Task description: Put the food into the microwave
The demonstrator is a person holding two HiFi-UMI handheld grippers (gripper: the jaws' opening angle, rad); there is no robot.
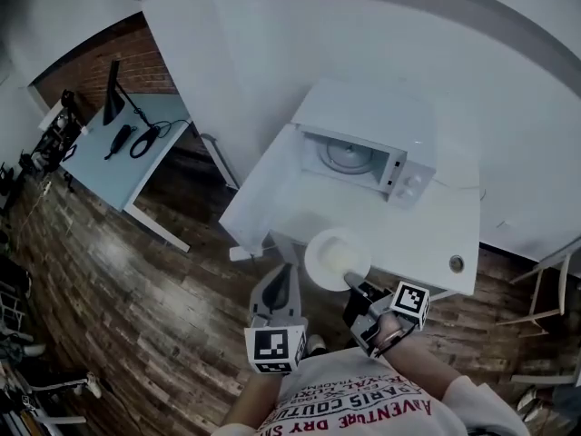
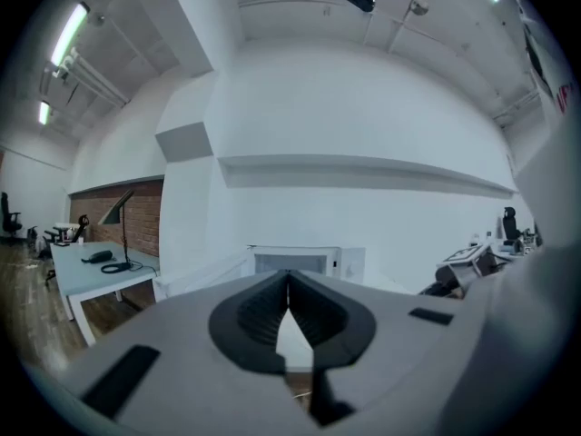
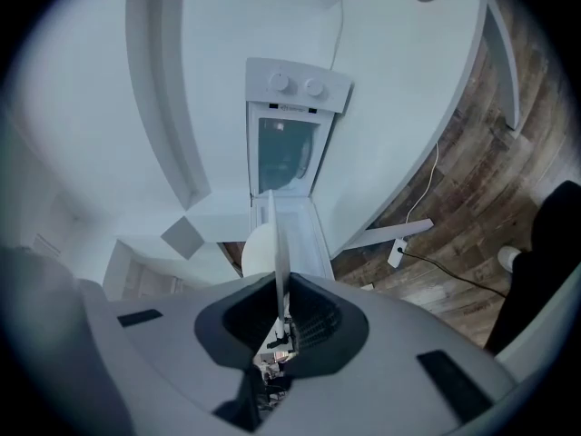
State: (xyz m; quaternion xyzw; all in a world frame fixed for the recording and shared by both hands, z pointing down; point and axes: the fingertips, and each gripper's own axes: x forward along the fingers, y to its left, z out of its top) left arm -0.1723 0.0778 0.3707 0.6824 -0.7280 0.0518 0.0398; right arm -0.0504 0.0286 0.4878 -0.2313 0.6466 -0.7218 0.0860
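A white microwave (image 1: 363,157) stands on the white table (image 1: 427,234), its cavity and turntable exposed and its door (image 1: 263,184) swung out to the left. My right gripper (image 1: 352,282) is shut on the near rim of a white plate (image 1: 334,257) carrying pale food, held just off the table's front edge. In the right gripper view the plate (image 3: 275,239) shows edge-on between the jaws of the right gripper (image 3: 277,284), with the microwave (image 3: 286,143) straight ahead. My left gripper (image 1: 283,275) hangs left of the plate, shut and empty. The left gripper (image 2: 289,284) faces the microwave (image 2: 295,262).
A pale blue desk (image 1: 136,143) with a black lamp and cables stands to the left on the wood floor. The table has a round grommet (image 1: 456,263) near its front right corner. A cable and power strip (image 3: 399,252) lie on the floor beside the table leg.
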